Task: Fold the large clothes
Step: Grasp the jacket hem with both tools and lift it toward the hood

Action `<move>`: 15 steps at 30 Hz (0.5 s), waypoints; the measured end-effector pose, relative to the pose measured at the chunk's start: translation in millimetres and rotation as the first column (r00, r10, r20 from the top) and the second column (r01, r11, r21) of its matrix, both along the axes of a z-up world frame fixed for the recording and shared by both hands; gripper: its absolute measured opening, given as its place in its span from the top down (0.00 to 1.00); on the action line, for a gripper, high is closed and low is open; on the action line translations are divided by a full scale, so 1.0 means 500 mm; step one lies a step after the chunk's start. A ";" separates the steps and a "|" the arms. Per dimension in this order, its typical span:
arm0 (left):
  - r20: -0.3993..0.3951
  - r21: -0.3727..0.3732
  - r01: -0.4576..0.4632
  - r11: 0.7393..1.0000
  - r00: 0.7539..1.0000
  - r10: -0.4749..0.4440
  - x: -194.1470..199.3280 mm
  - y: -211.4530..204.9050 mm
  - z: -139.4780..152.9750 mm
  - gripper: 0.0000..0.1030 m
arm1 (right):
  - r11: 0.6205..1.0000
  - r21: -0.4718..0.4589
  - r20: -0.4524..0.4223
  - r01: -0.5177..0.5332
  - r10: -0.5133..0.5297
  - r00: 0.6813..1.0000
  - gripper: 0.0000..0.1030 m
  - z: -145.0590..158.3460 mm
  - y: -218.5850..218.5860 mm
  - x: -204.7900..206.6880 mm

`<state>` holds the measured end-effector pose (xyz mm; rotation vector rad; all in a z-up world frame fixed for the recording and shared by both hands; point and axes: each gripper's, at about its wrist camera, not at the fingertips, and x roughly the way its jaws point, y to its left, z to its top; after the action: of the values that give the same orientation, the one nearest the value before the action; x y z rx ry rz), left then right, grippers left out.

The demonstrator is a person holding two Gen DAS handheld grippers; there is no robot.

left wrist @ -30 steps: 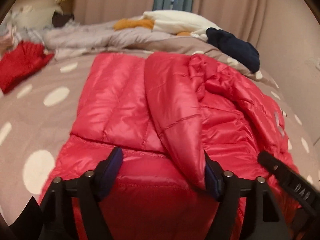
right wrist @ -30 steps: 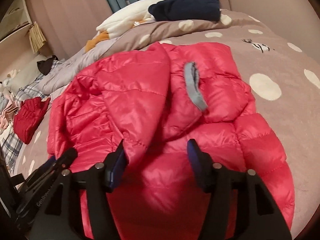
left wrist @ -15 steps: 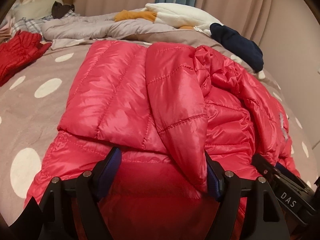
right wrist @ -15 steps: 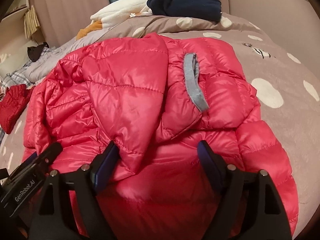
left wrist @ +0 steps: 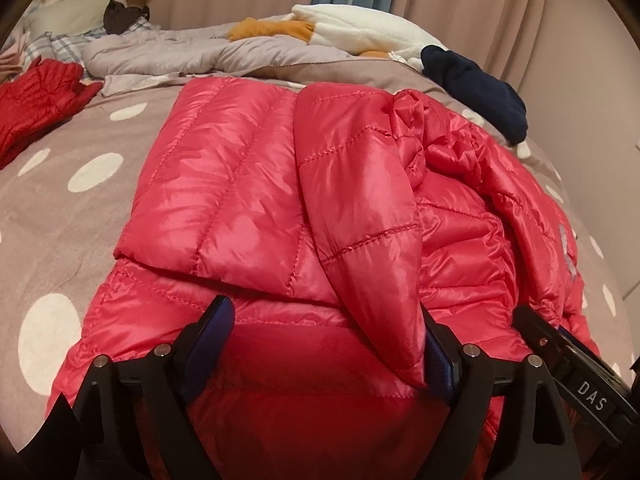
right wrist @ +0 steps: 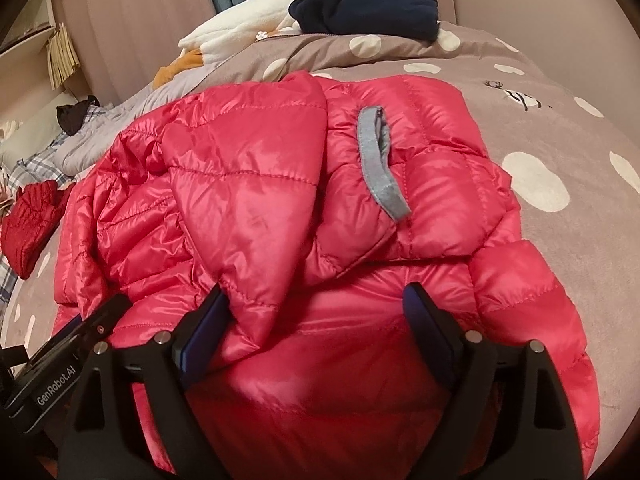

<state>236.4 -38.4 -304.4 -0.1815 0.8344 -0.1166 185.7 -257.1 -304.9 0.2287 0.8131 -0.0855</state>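
A red puffer jacket [left wrist: 248, 184] lies on the bed with both sleeves folded over its body; it also shows in the right wrist view [right wrist: 256, 184], with a grey cuff [right wrist: 378, 164] on the right sleeve. My left gripper [left wrist: 324, 340] is open, its jaws wide apart over the jacket's near edge, a sleeve tip resting against the right finger [left wrist: 436, 356]. My right gripper [right wrist: 316, 320] is open over the same near edge, a sleeve tip against its left finger [right wrist: 204, 332]. Each gripper shows at the edge of the other's view.
The bed has a taupe cover with white dots [left wrist: 80, 168]. A dark red garment [left wrist: 36, 96] lies at the left. A grey duvet [left wrist: 180, 48], white and orange plush [left wrist: 348, 28] and navy garment [left wrist: 476, 88] lie at the far end. A wall runs along the right.
Both grippers have moved forward and lower over the jacket's near edge. The right gripper's jaws have opened wider. The jacket itself has not moved.
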 end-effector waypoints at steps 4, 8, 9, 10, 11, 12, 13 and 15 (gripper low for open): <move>-0.003 -0.006 0.004 1.000 1.000 -0.004 -0.007 0.006 0.007 0.17 | 1.000 -0.016 0.004 0.011 -0.011 1.000 0.14 0.011 0.001 -0.010; 0.026 -0.037 0.025 0.999 0.999 -0.024 -0.041 0.033 0.035 0.17 | 1.000 0.007 0.028 0.008 -0.008 1.000 0.11 0.044 -0.016 -0.047; 0.030 -0.063 0.024 0.998 0.999 -0.022 -0.052 0.044 0.041 0.17 | 1.000 0.021 0.043 0.003 -0.004 0.999 0.10 0.055 -0.024 -0.061; 0.035 -0.088 0.006 0.996 0.999 -0.003 -0.064 0.058 0.046 0.17 | 0.999 0.033 0.061 0.003 -0.005 0.998 0.08 0.065 -0.032 -0.076; 0.041 -0.110 -0.020 0.994 0.999 0.025 -0.078 0.073 0.049 0.17 | 0.999 0.030 0.082 0.021 -0.024 0.996 0.05 0.076 -0.043 -0.098; 0.043 -0.134 -0.051 0.990 0.997 0.057 -0.091 0.088 0.052 0.17 | 0.997 0.001 0.100 0.071 -0.070 0.992 0.04 0.086 -0.055 -0.124; 0.024 -0.150 -0.108 0.983 0.993 0.113 -0.111 0.112 0.059 0.17 | 0.992 -0.034 0.119 0.125 -0.121 0.986 0.03 0.097 -0.067 -0.153; 0.036 -0.173 -0.142 0.975 0.988 0.151 -0.144 0.142 0.071 0.17 | 0.986 -0.045 0.168 0.160 -0.150 0.974 0.02 0.111 -0.090 -0.202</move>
<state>164.3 32.5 -268.8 -0.3989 0.7594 -0.0533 84.6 -301.9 -249.2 0.2404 0.6273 -0.2342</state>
